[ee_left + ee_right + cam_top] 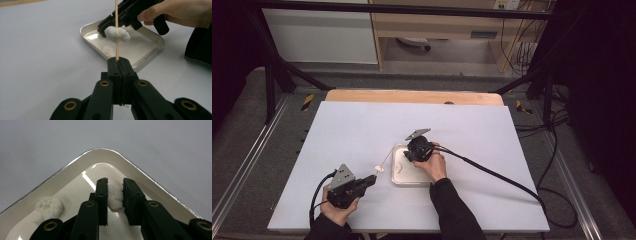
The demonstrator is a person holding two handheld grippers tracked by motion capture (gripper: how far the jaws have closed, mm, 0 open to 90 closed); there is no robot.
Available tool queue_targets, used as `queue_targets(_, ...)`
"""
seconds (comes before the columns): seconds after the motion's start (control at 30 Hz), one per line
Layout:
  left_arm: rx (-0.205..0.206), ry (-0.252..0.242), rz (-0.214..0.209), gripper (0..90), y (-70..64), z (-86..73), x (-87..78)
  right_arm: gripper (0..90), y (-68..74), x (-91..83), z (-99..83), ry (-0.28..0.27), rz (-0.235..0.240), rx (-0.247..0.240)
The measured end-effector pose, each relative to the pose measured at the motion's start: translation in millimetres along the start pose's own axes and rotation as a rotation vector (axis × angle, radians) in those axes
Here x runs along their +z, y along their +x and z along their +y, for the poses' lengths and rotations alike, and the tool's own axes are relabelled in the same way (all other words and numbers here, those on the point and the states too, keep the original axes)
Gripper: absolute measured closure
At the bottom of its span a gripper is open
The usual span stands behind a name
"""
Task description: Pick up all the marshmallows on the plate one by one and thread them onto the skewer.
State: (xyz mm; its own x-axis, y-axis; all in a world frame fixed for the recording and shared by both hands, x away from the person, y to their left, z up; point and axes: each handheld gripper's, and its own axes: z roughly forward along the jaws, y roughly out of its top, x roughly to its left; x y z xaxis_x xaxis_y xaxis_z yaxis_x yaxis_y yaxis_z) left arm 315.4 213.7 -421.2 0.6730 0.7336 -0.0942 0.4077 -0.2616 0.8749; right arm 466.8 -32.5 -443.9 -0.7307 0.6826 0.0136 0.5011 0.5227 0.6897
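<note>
**Skewer held at left, white lump between jaws at right**

Left claw: jaws seen pressed together on the lower end of a thin wooden skewer, which is held upright in the left gripper view. One soft white lump is threaded on the skewer, partway up the stick. In the high view the left claw is seen just left of the tray, with the skewer slanting up and away and the threaded lump near the claw end.

Right claw: jaws narrowly parted, lowered into a shallow white rectangular tray with a metal rim, near one rounded corner. A second soft white lump is seen between the jaws, touching the inner face of the left one; whether it is squeezed cannot be told. A third white lump lies on the tray floor, apart from the claw.

In the high view the right claw is seen over the tray, tilted downward in the person's hand. The tray rests near the middle of the white-covered table.
</note>
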Motion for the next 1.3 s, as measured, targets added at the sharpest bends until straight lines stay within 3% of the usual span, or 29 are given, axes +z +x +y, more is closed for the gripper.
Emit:
queue_targets(0.27,0.0,-0.002,0.0,88.8,-0.2,0.0,-0.4,76.9,-0.7,-7.9,1.3,-0.034,0.027,0.034)
queue_targets(0.47,0.007,-0.004,-0.009,88.8,-2.8,0.2,0.6,76.4,-3.3,-36.3,5.7,-0.11,0.069,0.054)
queue_targets(0.93,0.035,-0.024,-0.05,88.8,-14.8,1.3,3.2,76.7,-6.1,-115.8,0.9,-0.351,0.229,0.105)
queue_targets(1.17,0.054,-0.034,-0.071,88.8,-20.1,1.8,3.8,77.0,-4.3,-136.5,3.7,-0.425,0.309,0.123)
queue_targets(1.3,0.057,-0.037,-0.075,88.8,-21.9,2.0,4.2,77.0,-5.2,-139.8,4.3,-0.433,0.321,0.127)
